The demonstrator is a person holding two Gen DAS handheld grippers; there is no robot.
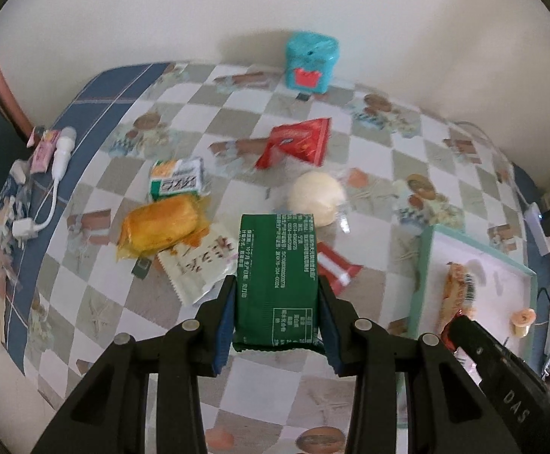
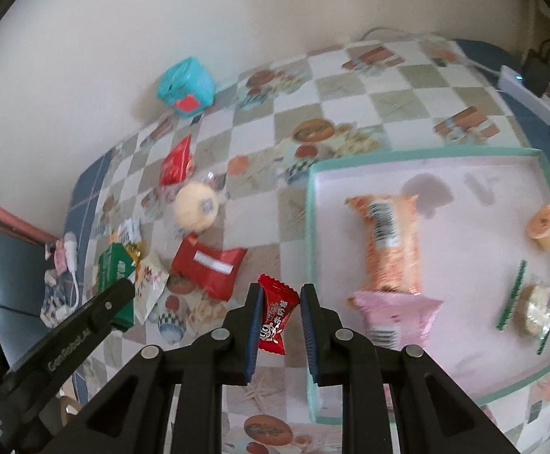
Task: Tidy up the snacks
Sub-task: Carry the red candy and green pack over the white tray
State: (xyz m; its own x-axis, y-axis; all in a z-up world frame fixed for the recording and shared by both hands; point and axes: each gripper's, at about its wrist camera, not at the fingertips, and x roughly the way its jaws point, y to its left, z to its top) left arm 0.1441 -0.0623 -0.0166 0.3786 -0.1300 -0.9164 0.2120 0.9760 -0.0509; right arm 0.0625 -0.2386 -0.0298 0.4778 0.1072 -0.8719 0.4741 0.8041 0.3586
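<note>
Above the checkered worktop (image 1: 184,121), green pack (image 1: 276,283) pinched across its flat middle in left fingers (image 1: 226,325), light and fairly stiff, red candy (image 2: 276,316) nipped by its crinkly, slippery wrapper in right fingers (image 2: 255,325), tray (image 2: 426,157) just beside.

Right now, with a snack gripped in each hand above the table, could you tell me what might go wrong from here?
1. The right gripper pinches the small red candy by a narrow part of its wrapper; it may slip out before reaching the tray.
2. The green packet in the left gripper juts well past the jaws and might tilt or twist.
3. Both grippers sit close together near the tray's corner, so they could collide.
</note>
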